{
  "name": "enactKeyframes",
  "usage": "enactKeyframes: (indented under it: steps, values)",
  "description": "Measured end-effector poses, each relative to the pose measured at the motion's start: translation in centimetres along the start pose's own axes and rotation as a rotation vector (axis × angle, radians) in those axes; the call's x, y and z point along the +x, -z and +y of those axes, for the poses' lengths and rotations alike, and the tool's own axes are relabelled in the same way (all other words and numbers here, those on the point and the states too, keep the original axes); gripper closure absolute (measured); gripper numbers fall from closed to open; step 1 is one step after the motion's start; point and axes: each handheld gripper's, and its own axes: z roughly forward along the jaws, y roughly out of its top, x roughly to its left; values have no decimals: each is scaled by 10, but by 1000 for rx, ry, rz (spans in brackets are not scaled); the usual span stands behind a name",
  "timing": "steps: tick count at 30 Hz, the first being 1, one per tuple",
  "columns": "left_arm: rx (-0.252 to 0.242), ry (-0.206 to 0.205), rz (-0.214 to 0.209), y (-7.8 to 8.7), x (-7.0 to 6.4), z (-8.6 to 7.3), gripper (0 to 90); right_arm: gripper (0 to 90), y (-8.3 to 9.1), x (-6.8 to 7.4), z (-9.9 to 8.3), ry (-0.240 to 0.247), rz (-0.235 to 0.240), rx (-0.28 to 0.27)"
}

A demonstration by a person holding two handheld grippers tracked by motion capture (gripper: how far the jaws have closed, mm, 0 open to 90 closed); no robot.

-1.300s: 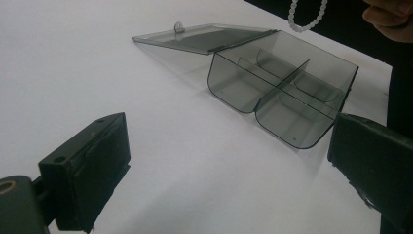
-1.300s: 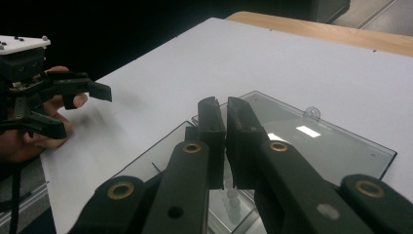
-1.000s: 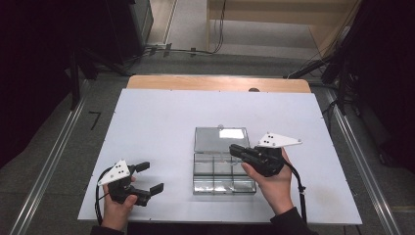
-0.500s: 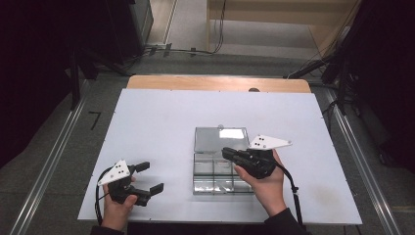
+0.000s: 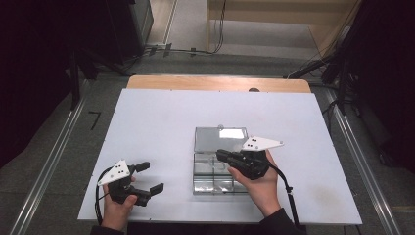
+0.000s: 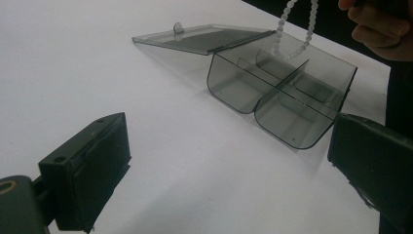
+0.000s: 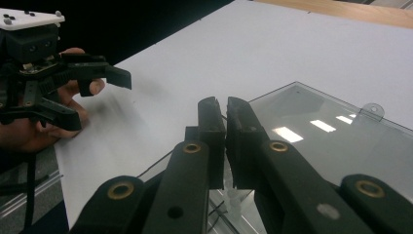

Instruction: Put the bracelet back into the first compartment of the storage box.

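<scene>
A smoky clear box [image 5: 196,170] with several compartments lies on the white table, its lid [image 5: 220,139] laid open flat at the far side. My right gripper [image 5: 219,155] hovers over the box, shut on a white bead string. In the left gripper view the bead string [image 6: 287,24] hangs as a loop into a far compartment of the box [image 6: 282,92]. In the right gripper view the jaws [image 7: 225,105] are pressed together, with beads [image 7: 233,200] below them. My left gripper [image 5: 151,176] rests open on the table to the left of the box, holding nothing.
The white table [image 5: 161,122] has bare room to the left and far side of the box. A wooden strip [image 5: 215,82] runs along its far edge. Metal rails [image 5: 54,161] flank the table, and cables lie on the floor beyond.
My right gripper has moved a little left and toward the person, over the box. The left gripper has stayed put.
</scene>
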Motion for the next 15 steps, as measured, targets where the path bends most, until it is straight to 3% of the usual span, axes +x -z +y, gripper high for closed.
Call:
enactKeyframes:
  steps: [15]
  values:
    - [-1,1,0,0,0,0,17,836,-12,4,0,5,11,23]
